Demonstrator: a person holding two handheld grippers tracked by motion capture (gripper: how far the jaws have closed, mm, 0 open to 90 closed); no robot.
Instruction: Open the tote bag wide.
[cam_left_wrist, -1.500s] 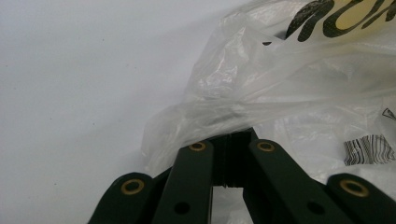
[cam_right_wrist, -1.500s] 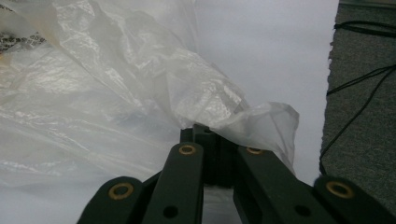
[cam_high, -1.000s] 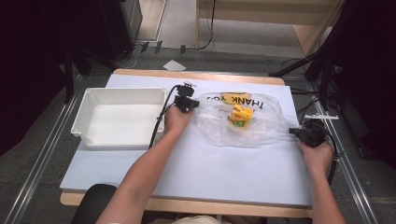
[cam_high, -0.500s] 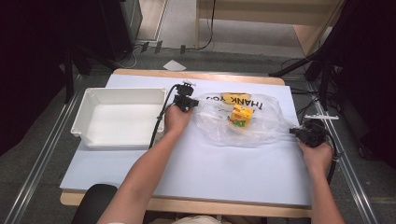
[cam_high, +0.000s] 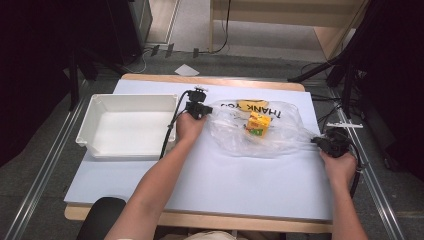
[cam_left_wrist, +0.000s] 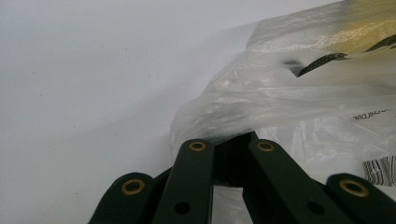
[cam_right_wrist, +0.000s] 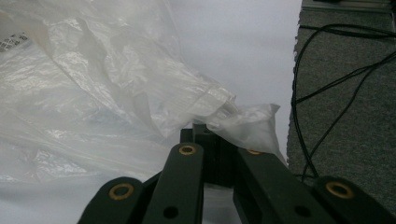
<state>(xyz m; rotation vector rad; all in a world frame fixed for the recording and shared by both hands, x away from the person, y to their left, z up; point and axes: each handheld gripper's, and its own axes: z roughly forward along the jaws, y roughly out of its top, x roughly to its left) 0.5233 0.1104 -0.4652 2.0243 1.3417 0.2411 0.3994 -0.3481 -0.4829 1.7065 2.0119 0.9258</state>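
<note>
A clear plastic bag (cam_high: 260, 134) printed with "THANK YOU" lies spread across the middle of the white table. A small yellow carton (cam_high: 258, 123) sits inside it. My left gripper (cam_high: 205, 111) is shut on the bag's left edge, and in the left gripper view the film (cam_left_wrist: 224, 116) bunches right at the closed jaws (cam_left_wrist: 229, 142). At the table's right edge my right gripper (cam_high: 320, 141) is shut on the bag's right end, where a twisted corner of film (cam_right_wrist: 233, 114) is pinched at the jaws (cam_right_wrist: 211, 135).
A white tray (cam_high: 95, 107) stands to the left of my left gripper. Black cables (cam_right_wrist: 336, 88) lie on the grey carpet past the table's right edge. Bare white tabletop (cam_high: 225, 180) stretches in front of the bag.
</note>
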